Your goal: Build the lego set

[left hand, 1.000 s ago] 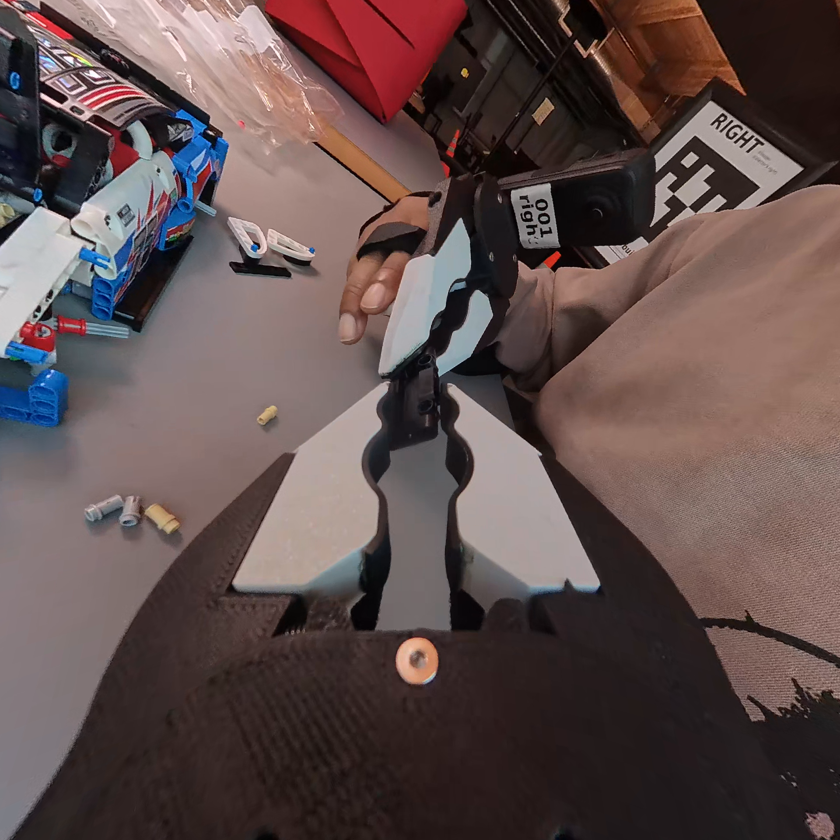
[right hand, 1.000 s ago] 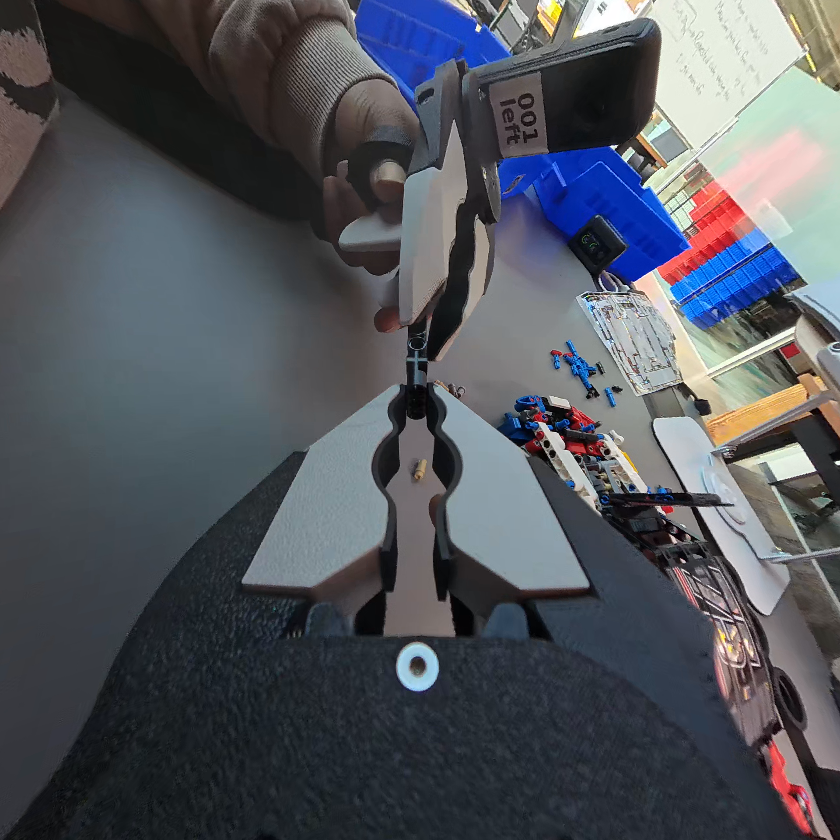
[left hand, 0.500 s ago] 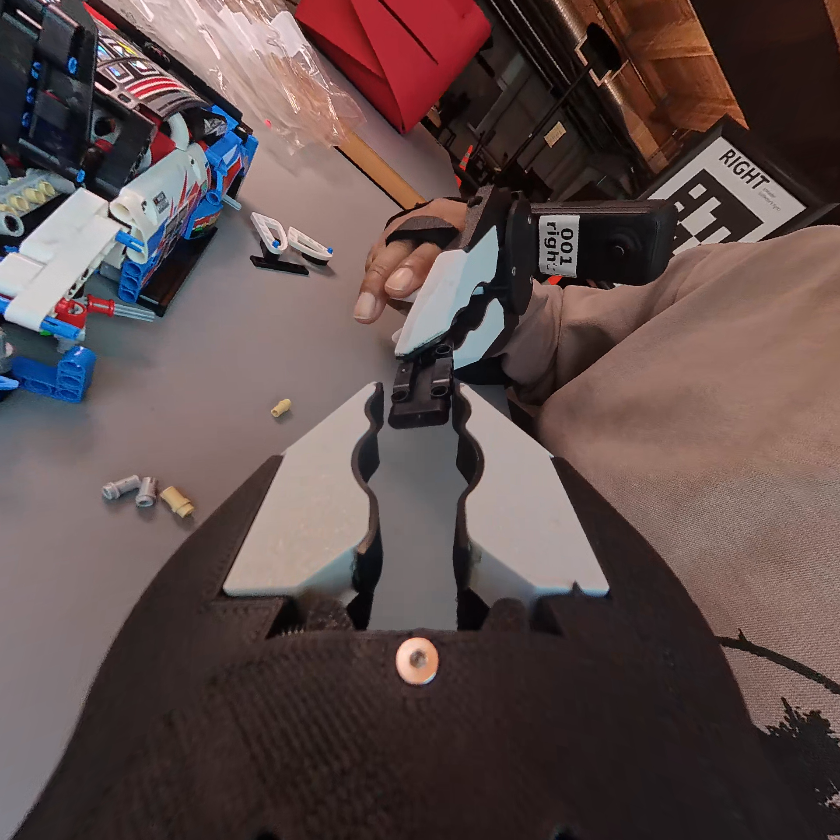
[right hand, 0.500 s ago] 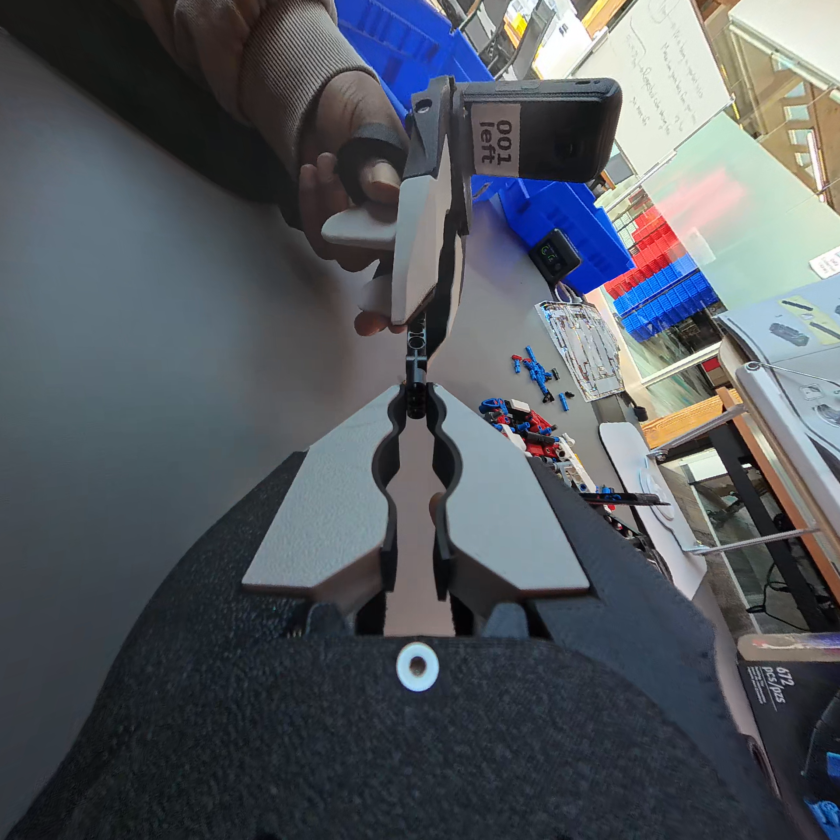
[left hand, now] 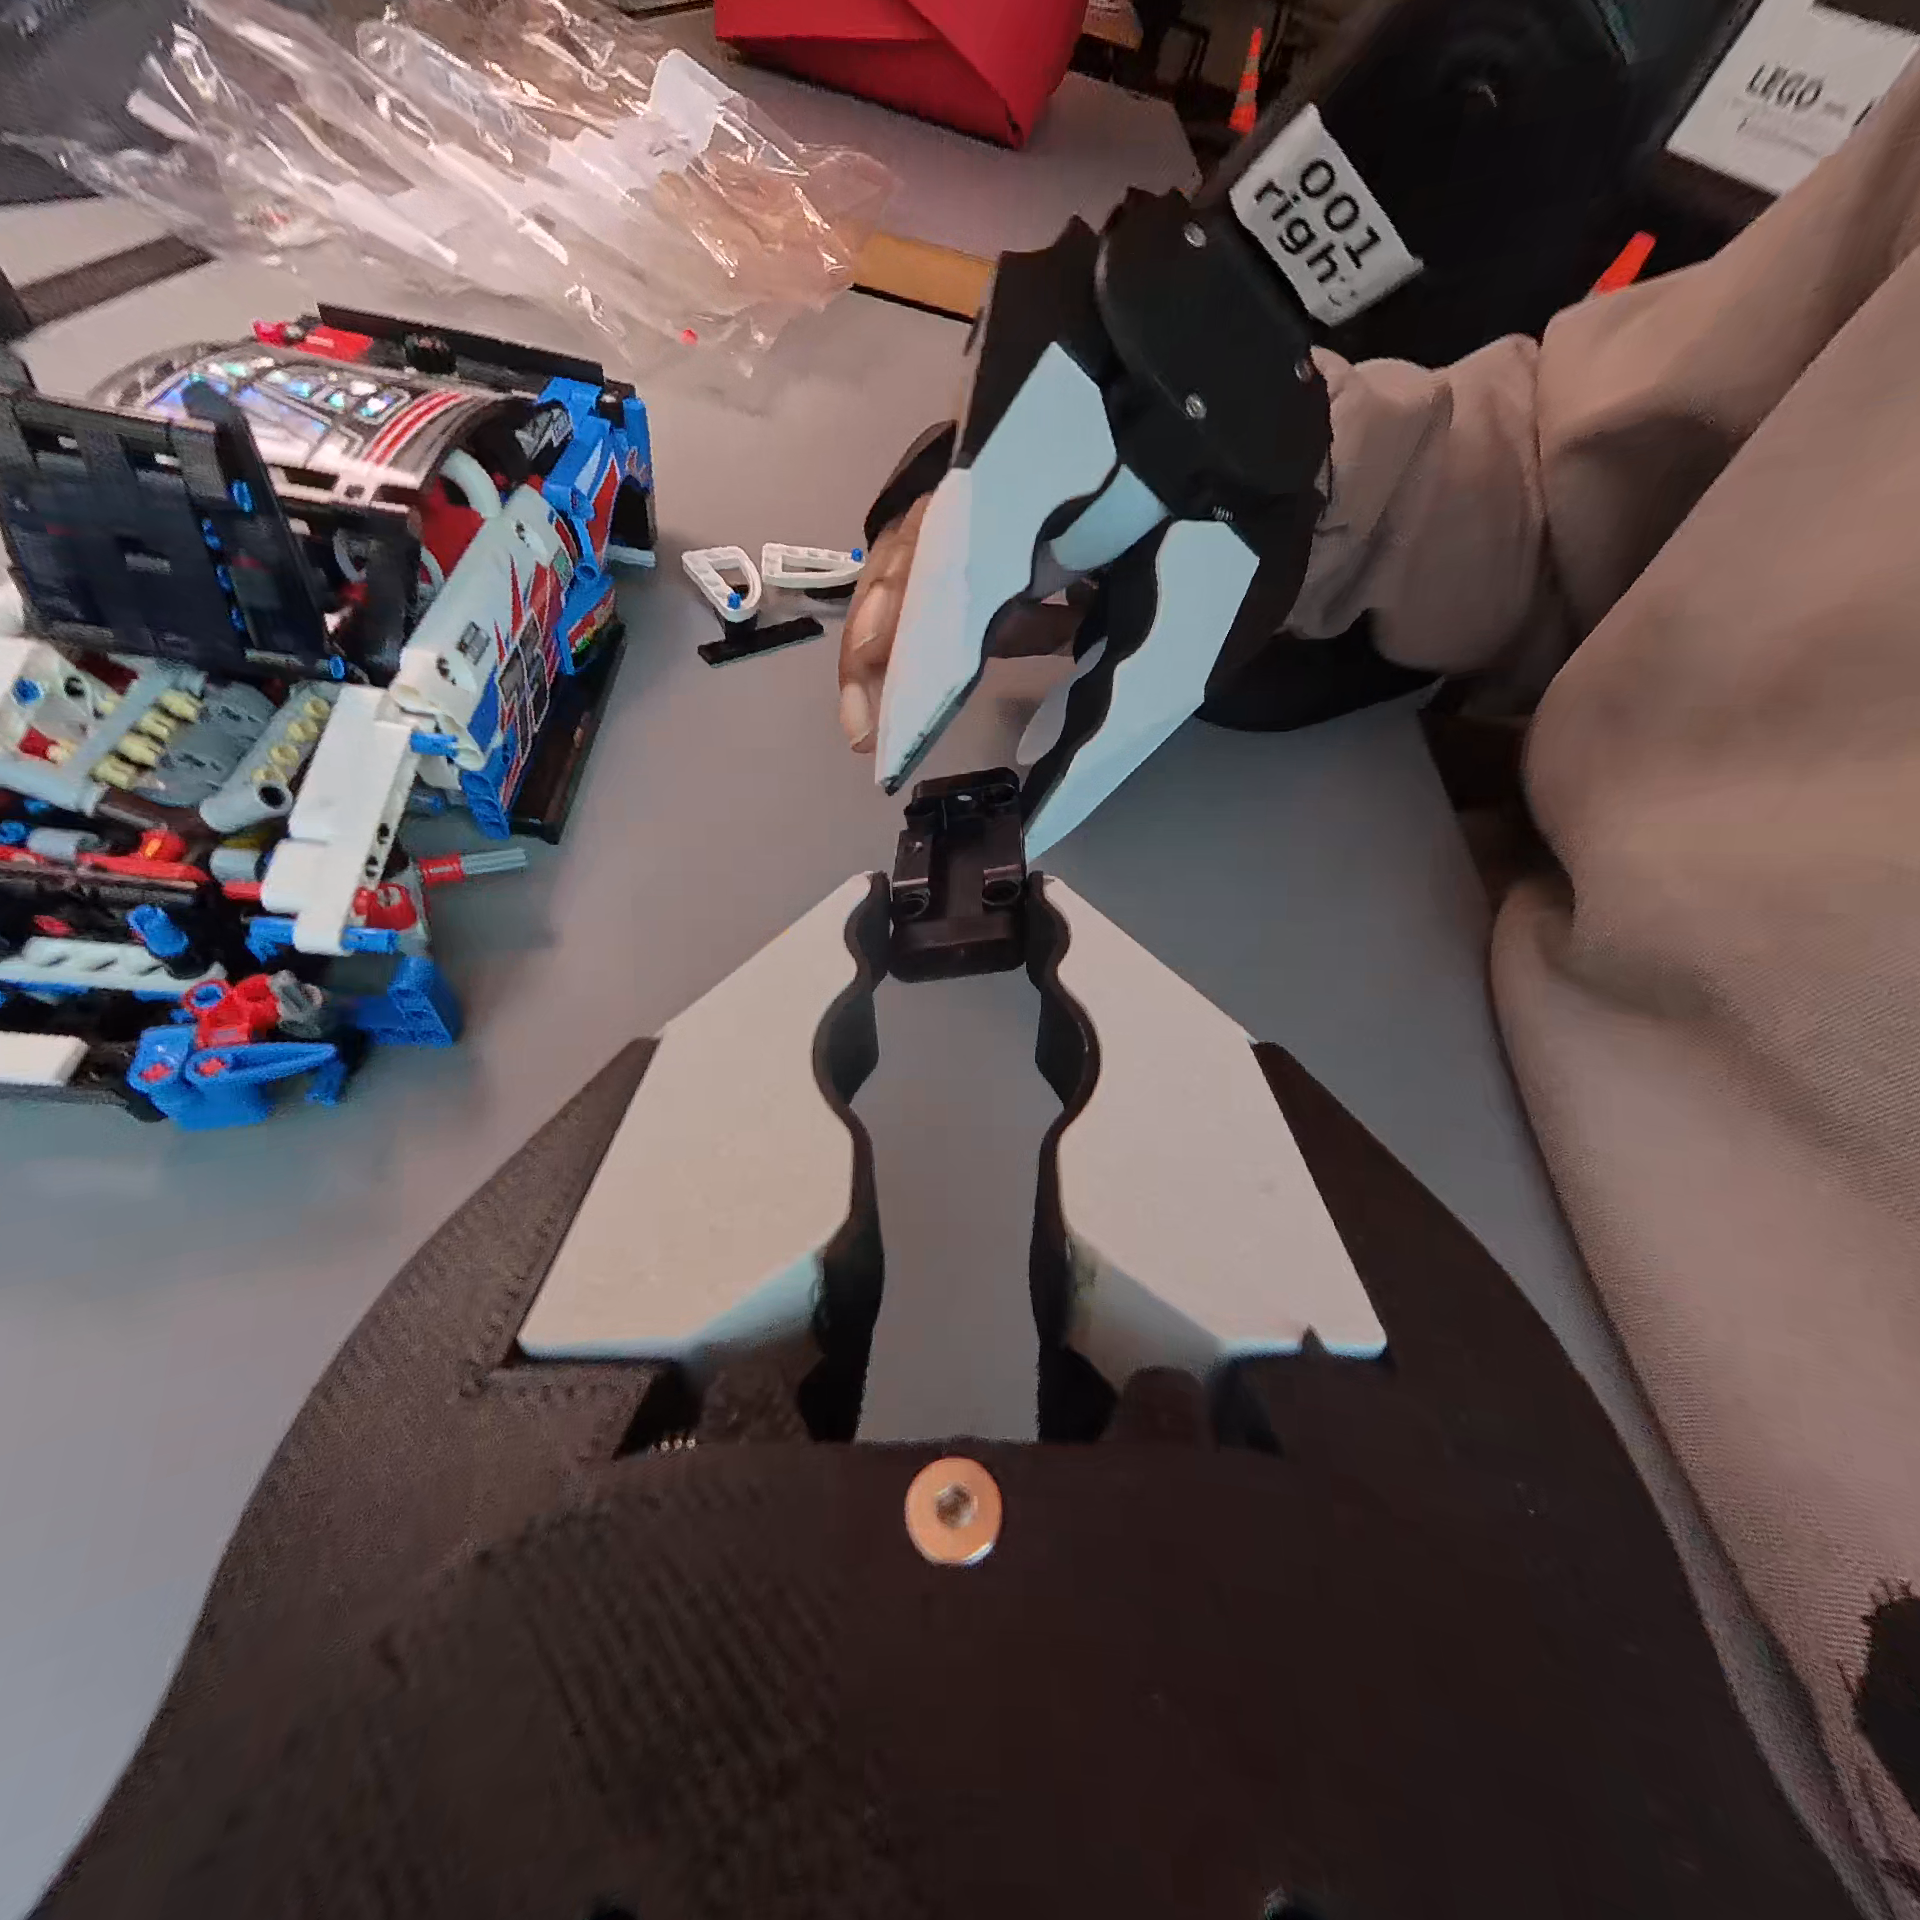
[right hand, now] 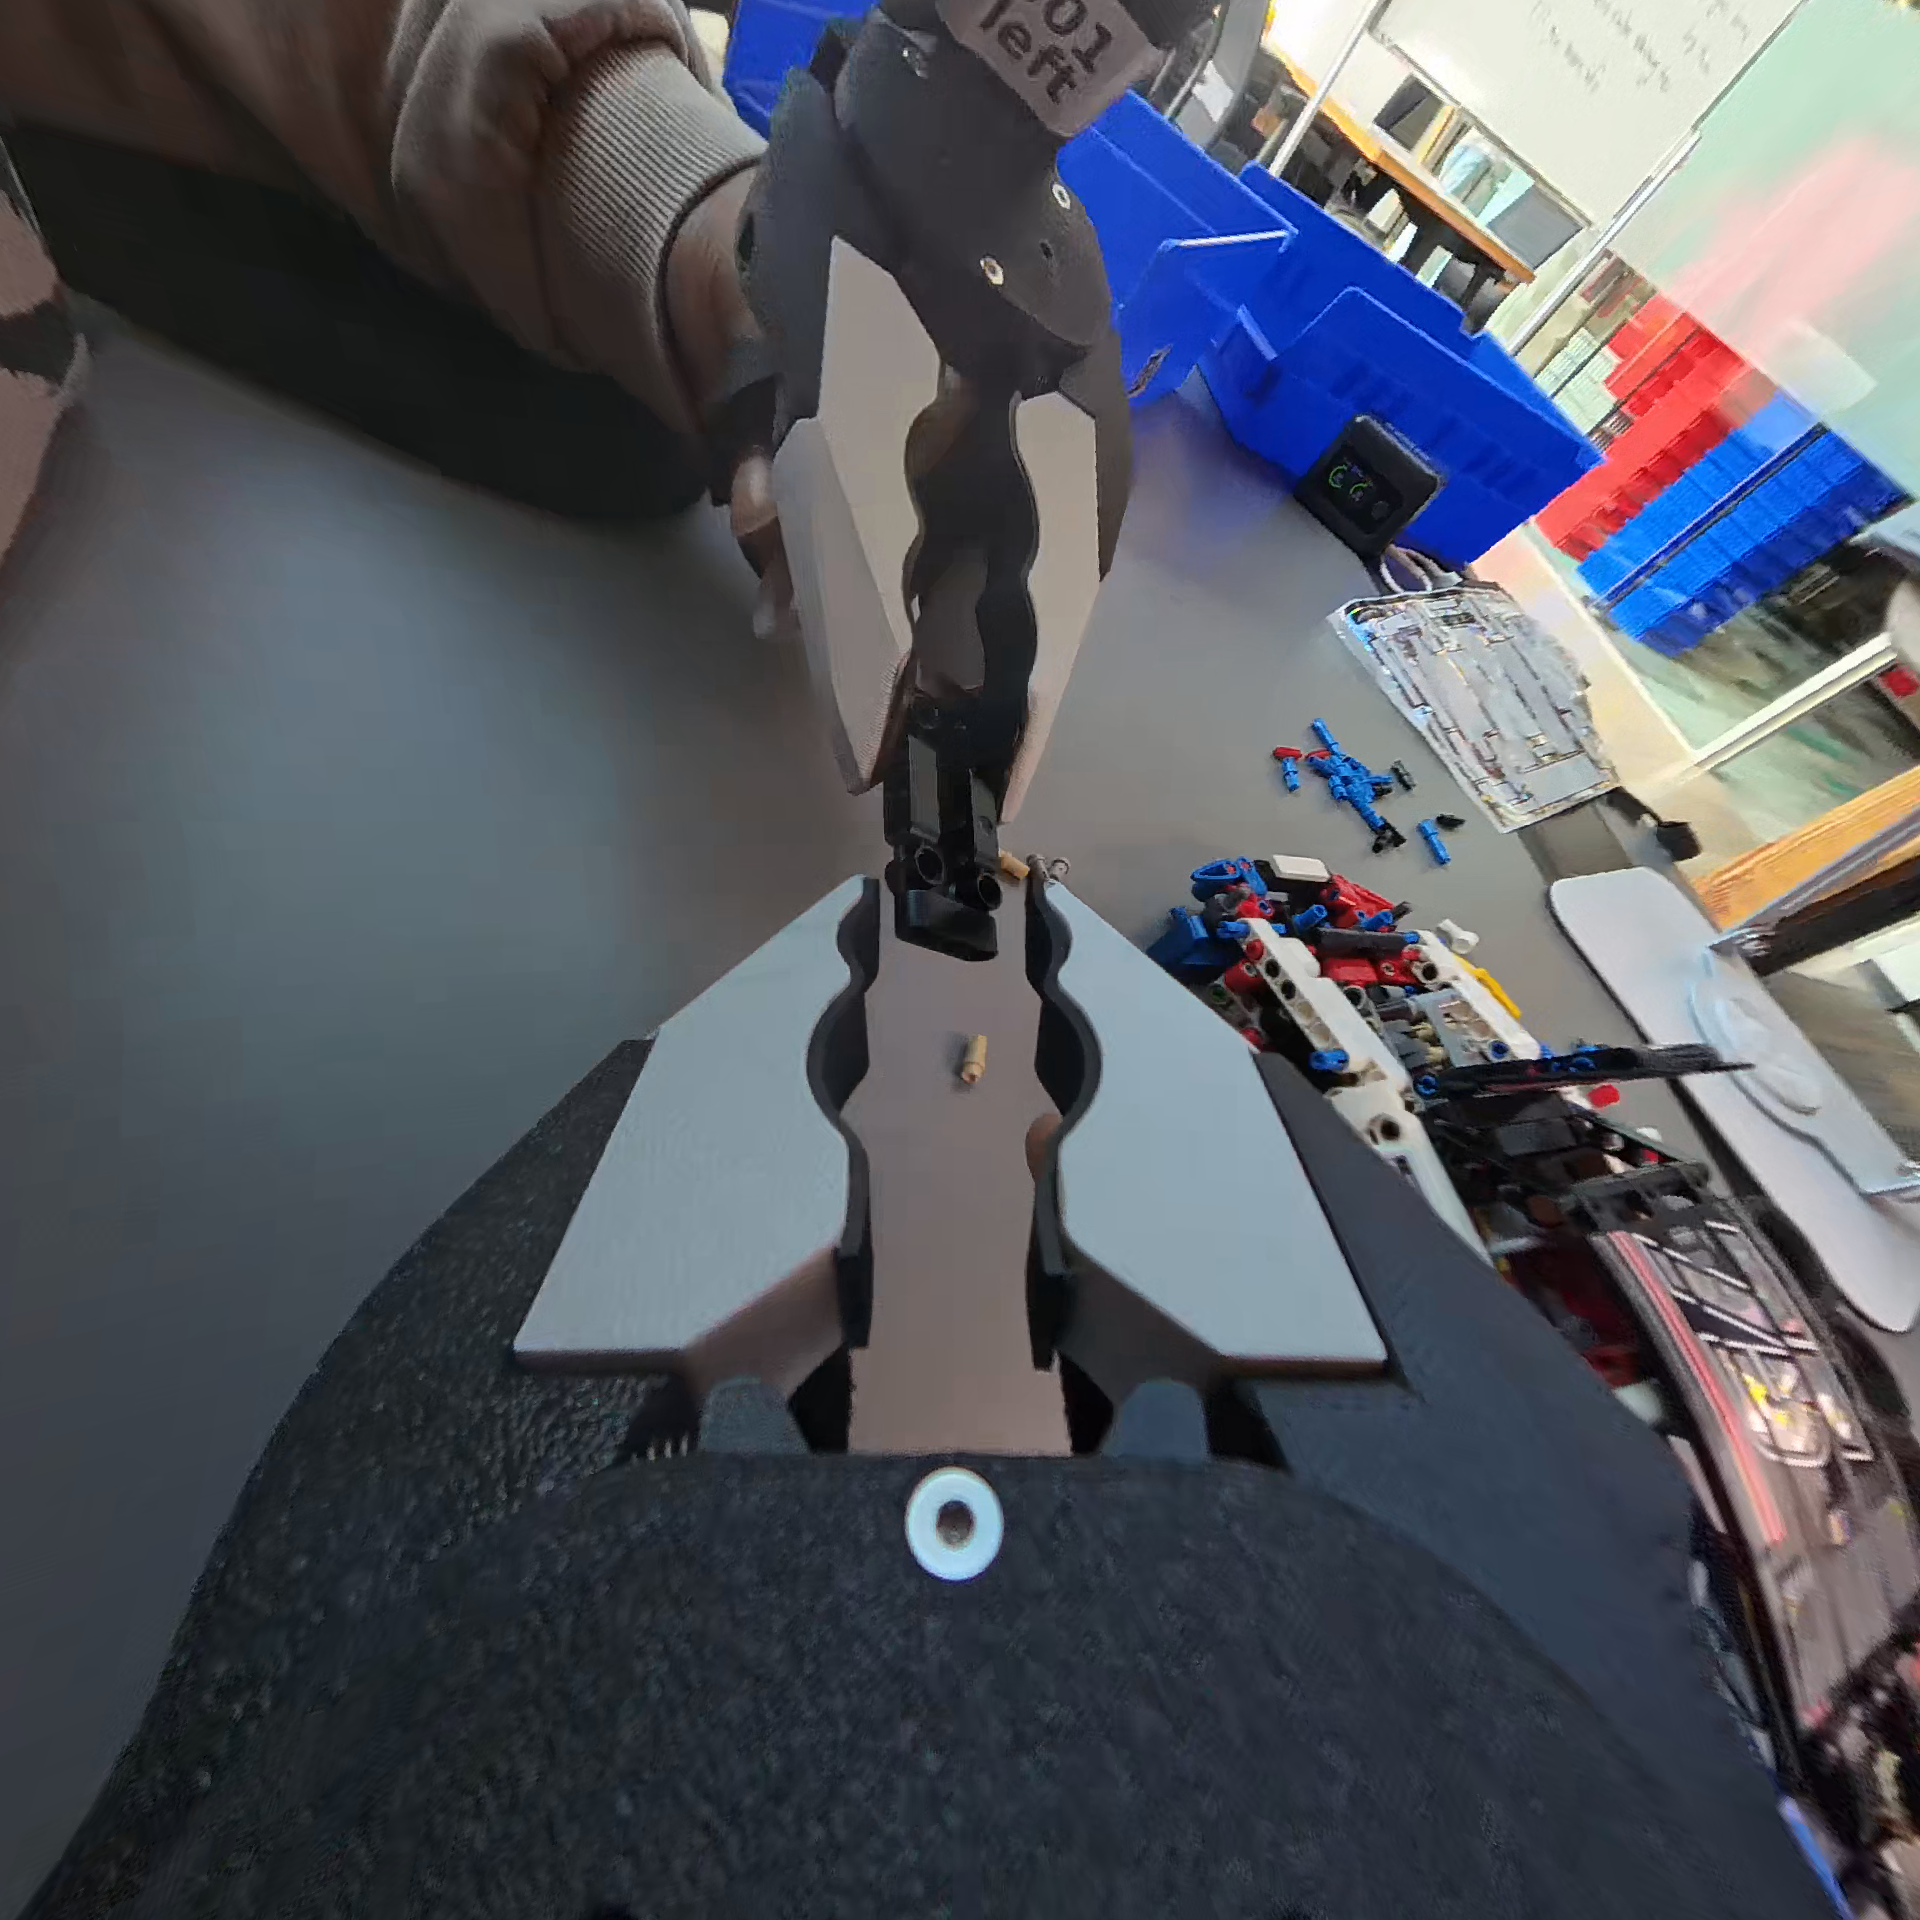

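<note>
The left gripper [left hand: 956,894] pinched a black plastic piece [left hand: 956,904] above bare grey table [left hand: 644,935]; the right gripper [right hand: 951,899] gaped around its end, untouching.

Two tools [left hand: 954,883] [right hand: 951,894] – one black piece [left hand: 956,894] – one model [left hand: 312,665].

place: you're in a workshop or lab | signs: stacked blue bins [right hand: 1299,301] and red bins [right hand: 1673,405] (parts storage) | grey worktable [right hand: 312,831] | whiteboard [right hand: 1621,62] | glass partition [right hand: 1787,343] behind you
</note>
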`<state>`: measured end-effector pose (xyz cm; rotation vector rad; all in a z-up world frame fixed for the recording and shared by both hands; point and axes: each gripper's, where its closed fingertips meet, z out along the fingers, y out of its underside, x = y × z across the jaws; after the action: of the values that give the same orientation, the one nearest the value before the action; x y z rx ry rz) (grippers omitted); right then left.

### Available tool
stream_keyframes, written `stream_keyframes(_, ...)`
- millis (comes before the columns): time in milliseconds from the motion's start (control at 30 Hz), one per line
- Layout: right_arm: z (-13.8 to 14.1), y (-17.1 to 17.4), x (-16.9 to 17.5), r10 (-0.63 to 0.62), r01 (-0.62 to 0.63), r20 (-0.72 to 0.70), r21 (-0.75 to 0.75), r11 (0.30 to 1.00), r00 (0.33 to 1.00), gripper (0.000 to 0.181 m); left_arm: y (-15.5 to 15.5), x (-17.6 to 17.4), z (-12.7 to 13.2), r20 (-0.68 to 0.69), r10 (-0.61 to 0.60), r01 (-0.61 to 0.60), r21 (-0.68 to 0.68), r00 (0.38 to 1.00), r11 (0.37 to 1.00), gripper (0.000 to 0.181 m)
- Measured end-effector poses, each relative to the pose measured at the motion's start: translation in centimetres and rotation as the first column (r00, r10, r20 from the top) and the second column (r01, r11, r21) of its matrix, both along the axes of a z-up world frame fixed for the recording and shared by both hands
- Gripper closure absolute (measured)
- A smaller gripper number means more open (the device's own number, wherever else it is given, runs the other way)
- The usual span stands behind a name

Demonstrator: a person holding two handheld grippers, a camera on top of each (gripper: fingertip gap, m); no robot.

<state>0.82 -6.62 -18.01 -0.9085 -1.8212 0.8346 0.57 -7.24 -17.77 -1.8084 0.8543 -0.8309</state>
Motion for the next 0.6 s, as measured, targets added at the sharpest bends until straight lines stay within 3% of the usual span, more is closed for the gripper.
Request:
stream_keyframes(133, -0.3, -0.7, 0.3, 0.040, -0.022, 0.078, -0.217, 0.976, 0.996, 0.132, -0.4, 0.5, 0.3, -0.094, -0.018, 0.033, 0.163, 0.995, 0.986, 0.157)
stream_keyframes(200, -0.3, -1.1, 0.4, 0.061, -0.031, 0.099, -0.286, 0.958, 0.993, 0.129, -0.6, 0.7, 0.4, -0.132, -0.019, 0.050, 0.235, 0.991, 0.971, 0.157)
stream_keyframes(367, 0.5, -1.6, 0.8, 0.103, -0.073, 0.067, -0.352, 0.933, 0.992, 0.159, -1.0, 1.1, 0.8, -0.169, -0.030, 0.084, 0.325, 0.985, 0.942, 0.157)
stream_keyframes(600, 0.2, -1.5, 0.9, 0.106, -0.069, 0.091, -0.340, 0.938, 0.990, 0.159, -1.0, 1.2, 0.4, -0.176, -0.033, 0.085, 0.301, 0.984, 0.950, 0.157)
